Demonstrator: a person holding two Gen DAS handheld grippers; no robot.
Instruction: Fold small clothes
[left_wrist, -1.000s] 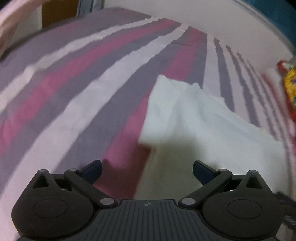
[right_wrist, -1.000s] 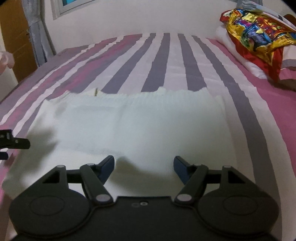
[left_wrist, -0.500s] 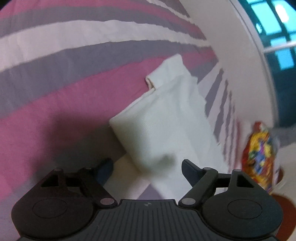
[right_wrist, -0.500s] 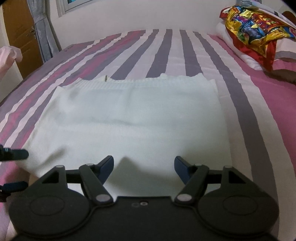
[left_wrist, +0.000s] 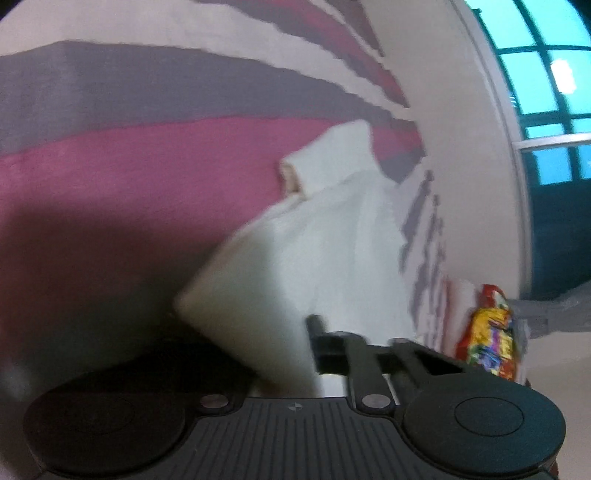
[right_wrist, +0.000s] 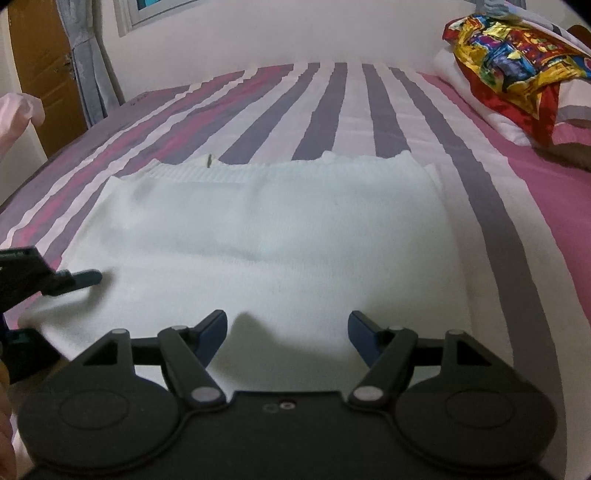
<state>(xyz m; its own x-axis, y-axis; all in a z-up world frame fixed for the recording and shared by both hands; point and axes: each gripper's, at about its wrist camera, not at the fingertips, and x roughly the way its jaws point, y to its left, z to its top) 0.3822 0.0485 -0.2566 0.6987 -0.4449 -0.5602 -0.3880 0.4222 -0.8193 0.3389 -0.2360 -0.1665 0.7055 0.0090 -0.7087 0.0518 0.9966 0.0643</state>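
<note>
The left gripper (left_wrist: 295, 343) has just been closing its fingers and now pinches the white garment's (right_wrist: 266, 236) near-left corner, so a fold looks ready to begin. The right gripper (right_wrist: 286, 332) hangs with fingers spread and empty over the near hem. The garment lies flat on the striped bed (right_wrist: 517, 206); a colourful pillow (right_wrist: 513, 62) sits at two o'clock and a wooden door (right_wrist: 40, 62) at ten.

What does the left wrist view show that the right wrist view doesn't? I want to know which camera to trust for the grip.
Left wrist only: the left gripper, jaws just closing, shut on the white garment's edge. Right wrist only: the right gripper open over the garment's near edge, the ribbed hem, a wooden door. Both: the garment, the striped bedsheet, the colourful cloth.
</note>
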